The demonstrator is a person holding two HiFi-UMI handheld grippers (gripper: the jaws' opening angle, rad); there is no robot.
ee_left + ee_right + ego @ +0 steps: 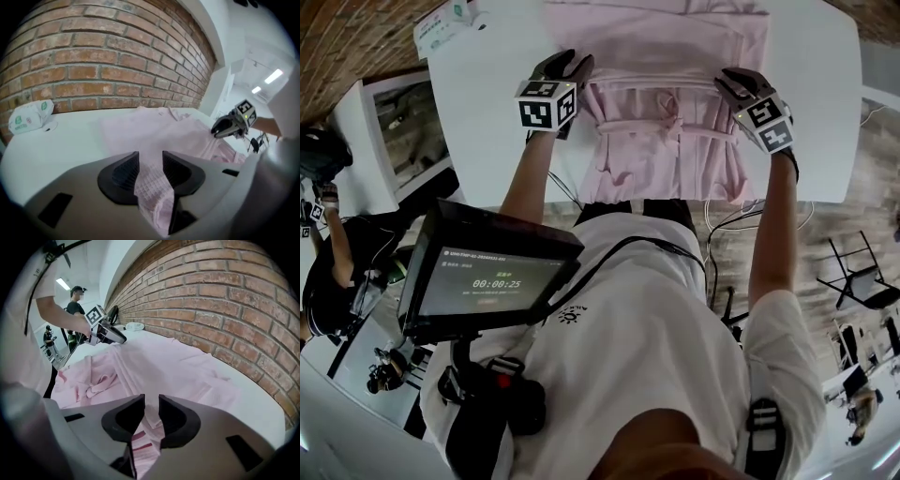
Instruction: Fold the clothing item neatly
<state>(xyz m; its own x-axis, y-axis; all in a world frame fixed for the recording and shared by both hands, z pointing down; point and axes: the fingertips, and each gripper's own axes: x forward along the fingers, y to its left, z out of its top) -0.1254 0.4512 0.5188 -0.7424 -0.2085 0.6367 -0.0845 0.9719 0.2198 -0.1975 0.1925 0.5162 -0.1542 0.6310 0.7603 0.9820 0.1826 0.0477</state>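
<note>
A pale pink garment (pixel 667 103) with a tied waist belt (pixel 667 126) lies spread on the white table (pixel 487 112), its lower part hanging over the near edge. My left gripper (pixel 574 67) is at the garment's left edge, shut on a fold of the pink waffle cloth (pixel 152 190) that runs between its pads. At the right edge my right gripper (pixel 733 82) is shut on a pink fold (pixel 151 416) too. Each gripper shows in the other's view: the right gripper (pixel 225 127) and the left gripper (pixel 108 336).
A brick wall (pixel 93 61) runs behind the table. A white packet with green print (pixel 29 117) lies at the table's far left corner. A screen rig (pixel 483 277) hangs at the wearer's chest. Other people (pixel 75 298) stand beyond the table.
</note>
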